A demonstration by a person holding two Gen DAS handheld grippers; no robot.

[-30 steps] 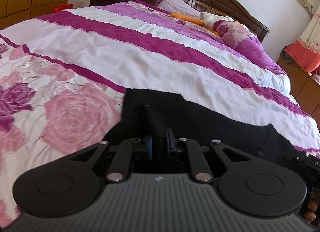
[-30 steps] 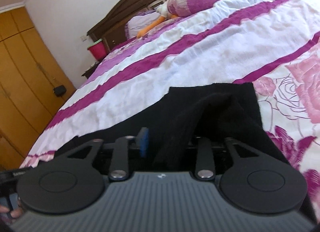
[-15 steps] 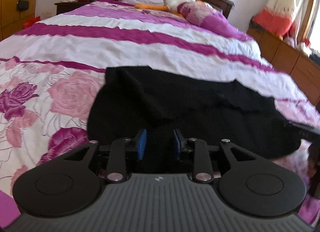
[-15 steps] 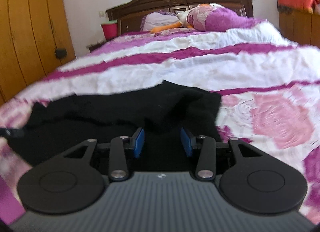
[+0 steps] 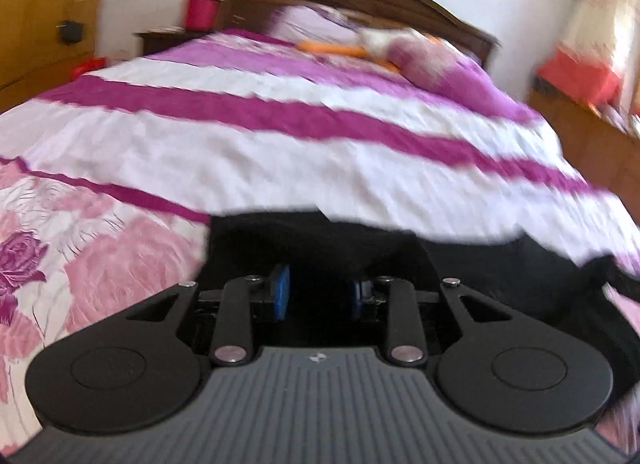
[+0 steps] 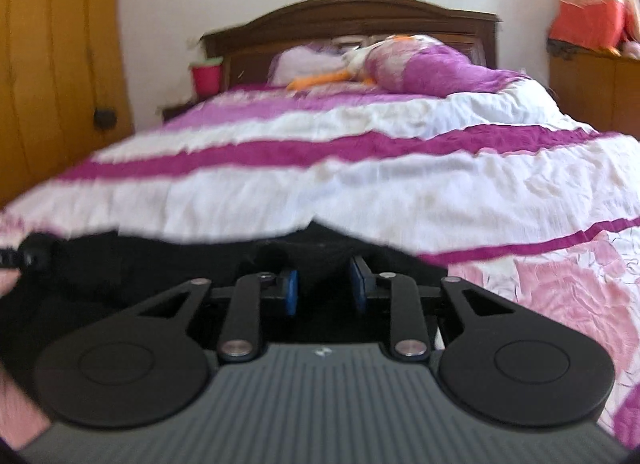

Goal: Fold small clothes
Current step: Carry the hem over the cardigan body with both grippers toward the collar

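**Mia:** Where is the black cloth [image 5: 320, 236]?

**Sam:** It lies on the bed [image 5: 280, 152], at the near end. It is right in front of both grabbers. In the right camera the same cloth [image 6: 160, 260] spreads out to the left.

**Mia:** What does the bed look like?

**Sam:** The blanket [image 6: 360, 192] has white and purple stripes. Close to us it has big pink roses [image 5: 120, 264]. The cloth sits where the roses meet the stripes.

**Mia:** What is the left gripper [image 5: 320, 292] doing?

**Sam:** Its two blue pads [image 5: 282, 290] are wide apart. The black cloth fills the gap between them, but the pads do not squeeze it.

**Mia:** And the right gripper [image 6: 325, 288]?

**Sam:** The same. Its blue pads [image 6: 291, 290] are spread apart too. A bump of black cloth pokes up between them. It is not pinched.

**Mia:** Is it all clear to see?

**Sam:** No. Both pictures are blurry, so the edges of the cloth look fuzzy.

**Mia:** What is far away?

**Sam:** A dark wooden headboard [image 6: 352, 20] stands at the far end of the bed. Pillows [image 6: 420, 64] lie by it, with an orange and white soft toy [image 6: 320, 78]. A red tub [image 5: 202, 10] sits on a small table to the left. Yellow wooden doors [image 6: 56, 64] are on the left wall.
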